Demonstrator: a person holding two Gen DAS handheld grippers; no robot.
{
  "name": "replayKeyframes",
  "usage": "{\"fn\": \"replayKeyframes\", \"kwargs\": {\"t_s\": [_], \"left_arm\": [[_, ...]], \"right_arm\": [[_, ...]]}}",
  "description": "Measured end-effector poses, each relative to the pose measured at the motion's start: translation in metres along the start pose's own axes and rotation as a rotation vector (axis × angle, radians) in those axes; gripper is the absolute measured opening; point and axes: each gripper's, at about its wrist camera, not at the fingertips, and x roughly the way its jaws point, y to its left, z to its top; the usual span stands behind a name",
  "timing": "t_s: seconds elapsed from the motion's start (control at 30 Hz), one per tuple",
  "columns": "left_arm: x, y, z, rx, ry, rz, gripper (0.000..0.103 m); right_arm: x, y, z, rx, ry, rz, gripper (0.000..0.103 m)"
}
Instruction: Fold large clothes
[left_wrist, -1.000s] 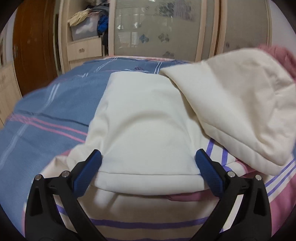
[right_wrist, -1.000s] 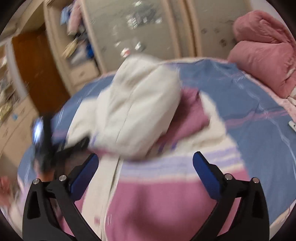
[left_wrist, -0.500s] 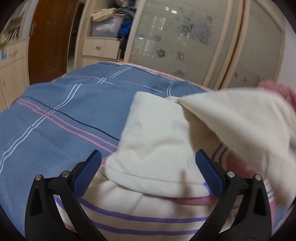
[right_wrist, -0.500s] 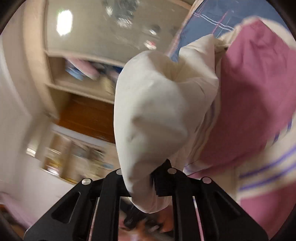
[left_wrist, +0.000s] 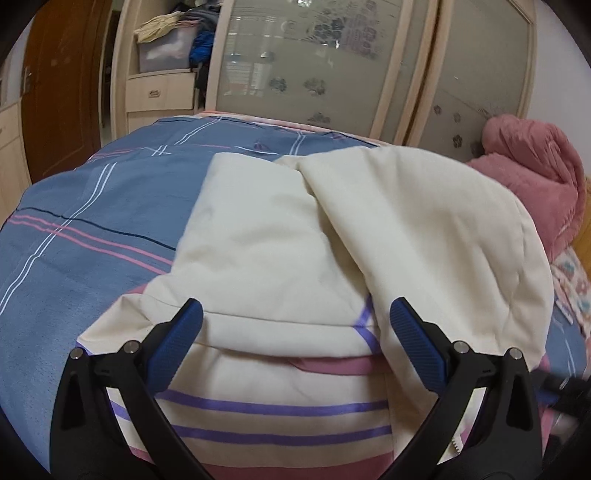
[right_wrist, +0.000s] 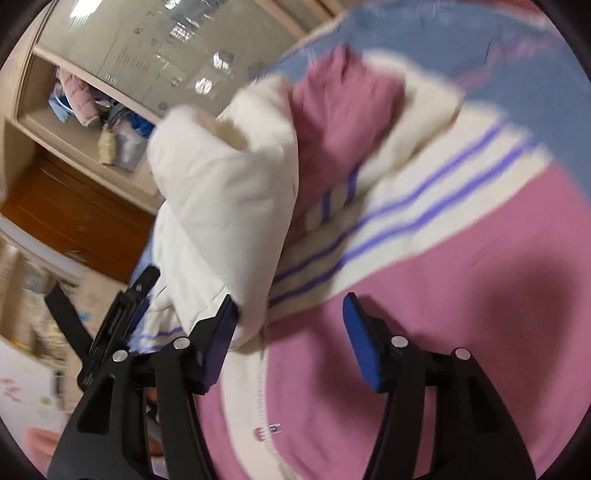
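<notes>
Both blue-padded fingers (left_wrist: 417, 343) of the left gripper (left_wrist: 295, 325) are held wide apart above the cream, pink and purple-striped garment (left_wrist: 280, 391), nothing between them. The right gripper (right_wrist: 291, 325) is likewise spread, its left pad touching a cream sleeve (right_wrist: 221, 206) draped over the garment's pink body. The garment is laid across the blue plaid bedspread (left_wrist: 92, 229), both sleeves folded inward. Beyond the bed's far edge, a wardrobe (left_wrist: 332, 62) is seen; a pink blanket (left_wrist: 532, 173) sits at the right edge.

Left hand-held gripper (left_wrist: 295, 325) agape; right hand-held gripper (right_wrist: 291, 321) agape
</notes>
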Motion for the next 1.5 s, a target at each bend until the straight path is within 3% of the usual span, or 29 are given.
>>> {"fn": "replayKeyframes", "kwargs": {"t_s": [0.13, 0.23, 0.3, 0.4, 0.47, 0.57, 0.63, 0.7, 0.77, 0.83, 1.07, 1.17, 1.27, 1.33, 1.5], "left_arm": [[0.001, -0.002, -0.002, 0.011, 0.009, -0.004, 0.101], [0.005, -0.002, -0.002, 0.011, 0.02, -0.001, 0.101], [0.007, -0.001, -0.002, 0.007, 0.029, 0.003, 0.101], [0.011, 0.001, -0.002, 0.004, 0.038, 0.009, 0.101], [0.013, 0.002, -0.002, 0.004, 0.045, 0.015, 0.101], [0.017, 0.003, -0.002, 0.002, 0.06, 0.017, 0.101], [0.02, 0.001, -0.002, -0.001, 0.074, 0.018, 0.101], [0.023, 0.0, -0.002, 0.004, 0.083, 0.021, 0.101], [0.024, -0.002, -0.003, 0.014, 0.086, 0.027, 0.101], [0.025, -0.005, -0.005, 0.034, 0.086, 0.045, 0.101], [0.035, -0.008, -0.013, 0.067, 0.093, 0.089, 0.101], [0.036, -0.01, -0.016, 0.081, 0.08, 0.105, 0.101], [0.036, -0.01, -0.017, 0.082, 0.07, 0.111, 0.101], [0.038, -0.008, -0.017, 0.076, 0.07, 0.111, 0.101], [0.04, -0.002, -0.018, 0.054, 0.072, 0.091, 0.101]], "right_arm": [[-0.03, 0.044, 0.026, -0.244, -0.23, -0.138, 0.058], [-0.031, 0.081, 0.034, -0.365, -0.296, -0.132, 0.058], [-0.01, 0.099, 0.042, -0.416, -0.263, -0.08, 0.058], [0.048, 0.109, 0.063, -0.428, -0.088, 0.017, 0.046], [0.081, 0.106, 0.082, -0.404, -0.018, 0.005, 0.046], [0.093, 0.088, 0.084, -0.369, -0.073, -0.163, 0.046], [0.101, 0.058, 0.083, -0.276, -0.097, -0.237, 0.046], [0.11, 0.034, 0.07, -0.235, -0.063, -0.234, 0.046], [0.112, 0.021, 0.05, -0.283, -0.082, -0.229, 0.046], [0.105, 0.021, 0.031, -0.347, -0.098, -0.279, 0.047], [0.097, 0.028, -0.021, -0.458, -0.09, -0.345, 0.067], [0.08, 0.022, -0.025, -0.429, -0.073, -0.286, 0.067], [0.054, 0.012, -0.03, -0.358, -0.029, -0.171, 0.069], [0.039, -0.004, -0.044, -0.293, 0.036, -0.063, 0.069], [0.017, -0.017, -0.085, -0.273, 0.209, 0.241, 0.069]]}}
